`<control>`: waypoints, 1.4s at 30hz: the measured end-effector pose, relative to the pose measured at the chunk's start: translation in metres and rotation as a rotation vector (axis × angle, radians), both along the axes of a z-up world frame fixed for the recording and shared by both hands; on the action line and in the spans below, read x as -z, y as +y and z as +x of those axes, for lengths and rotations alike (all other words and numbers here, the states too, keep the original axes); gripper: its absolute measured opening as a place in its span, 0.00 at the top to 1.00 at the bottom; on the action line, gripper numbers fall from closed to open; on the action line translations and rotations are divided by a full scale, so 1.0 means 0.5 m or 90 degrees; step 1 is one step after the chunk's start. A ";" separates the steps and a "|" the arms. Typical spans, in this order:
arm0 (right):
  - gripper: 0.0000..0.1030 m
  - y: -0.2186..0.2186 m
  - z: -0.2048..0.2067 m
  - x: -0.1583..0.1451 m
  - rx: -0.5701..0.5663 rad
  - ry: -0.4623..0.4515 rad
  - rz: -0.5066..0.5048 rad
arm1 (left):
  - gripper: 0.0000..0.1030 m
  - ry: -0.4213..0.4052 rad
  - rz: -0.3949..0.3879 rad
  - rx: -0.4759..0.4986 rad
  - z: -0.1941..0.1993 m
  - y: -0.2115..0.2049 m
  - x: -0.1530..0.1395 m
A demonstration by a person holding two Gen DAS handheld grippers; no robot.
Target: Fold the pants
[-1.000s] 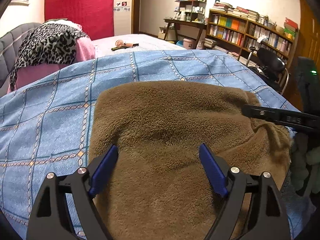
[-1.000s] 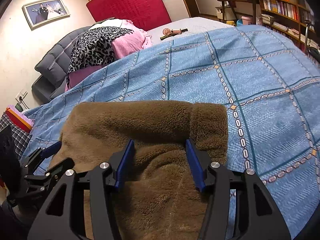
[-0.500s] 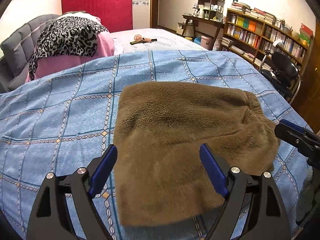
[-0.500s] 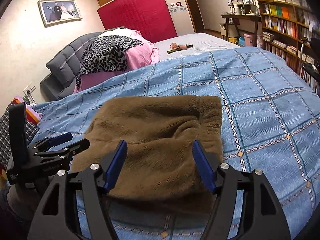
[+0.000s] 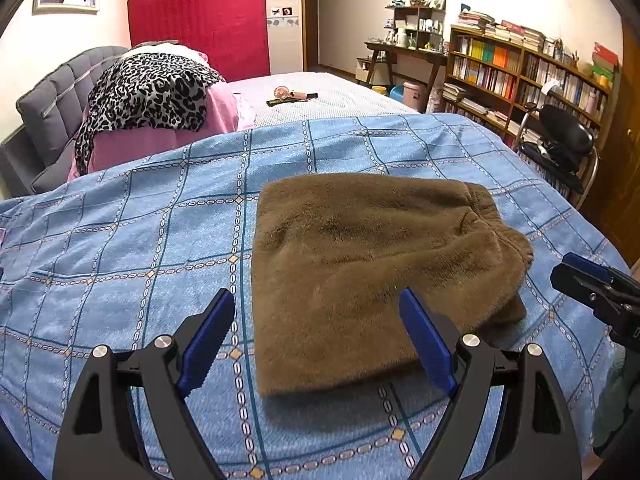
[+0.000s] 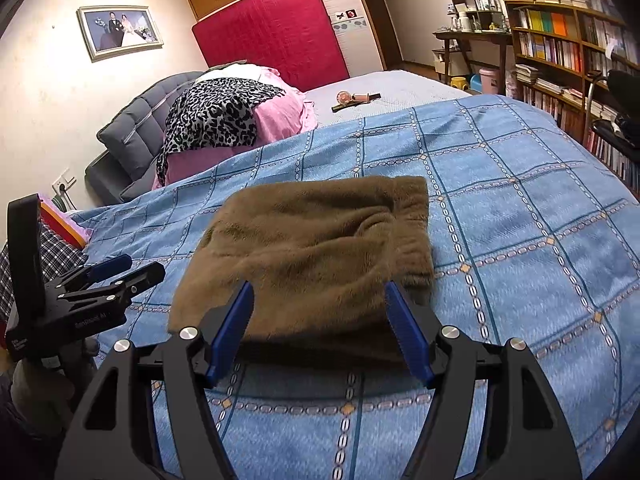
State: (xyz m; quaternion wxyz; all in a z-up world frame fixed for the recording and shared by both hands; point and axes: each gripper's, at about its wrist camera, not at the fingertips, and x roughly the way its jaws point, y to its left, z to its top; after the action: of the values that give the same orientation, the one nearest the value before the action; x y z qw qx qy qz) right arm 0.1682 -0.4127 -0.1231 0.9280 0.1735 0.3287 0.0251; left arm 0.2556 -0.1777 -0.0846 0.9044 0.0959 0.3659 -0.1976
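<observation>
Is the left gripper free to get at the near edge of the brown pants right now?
Probably yes: the left gripper is open just above the folded pants, with nothing between.

Bedroom with a wide bed, bookshelves and cream walls, lit warmly.

A blue checked bedspread (image 5: pixel 140 240) is spread over the bed; beyond it a pale grey sheet (image 5: pixel 336 100) is seen. A grey tufted headboard (image 6: pixel 140 120) stands at the left, with a pink quilt (image 6: pixel 280 116) and a leopard-print cloth (image 6: pixel 216 116) heaped beside it. A red quilted panel (image 6: pixel 276 28) is set against the far wall, and a framed wedding photograph (image 6: pixel 120 30) is hung on the cream wall. Wooden bookshelves packed with books (image 5: pixel 520 68) line the right side, next to a dark wooden desk (image 5: pixel 400 50).
</observation>
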 end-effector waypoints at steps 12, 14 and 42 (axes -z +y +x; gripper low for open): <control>0.22 0.034 -0.099 -0.051 0.029 -0.026 -0.025 | 0.08 -0.027 0.005 -0.009 -0.095 0.025 -0.032; 0.17 0.051 -0.118 -0.066 0.036 -0.034 -0.057 | 0.08 -0.042 0.015 -0.013 -0.114 0.027 -0.040; 0.03 0.169 -0.228 -0.130 0.074 -0.066 -0.134 | 0.07 -0.104 0.016 -0.046 -0.268 0.043 -0.123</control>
State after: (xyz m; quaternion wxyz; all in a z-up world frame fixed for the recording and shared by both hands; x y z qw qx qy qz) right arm 0.0542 -0.3281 -0.0581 0.9568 0.0926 0.2703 -0.0542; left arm 0.1214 -0.1563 -0.0233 0.9364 0.1096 0.2966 -0.1520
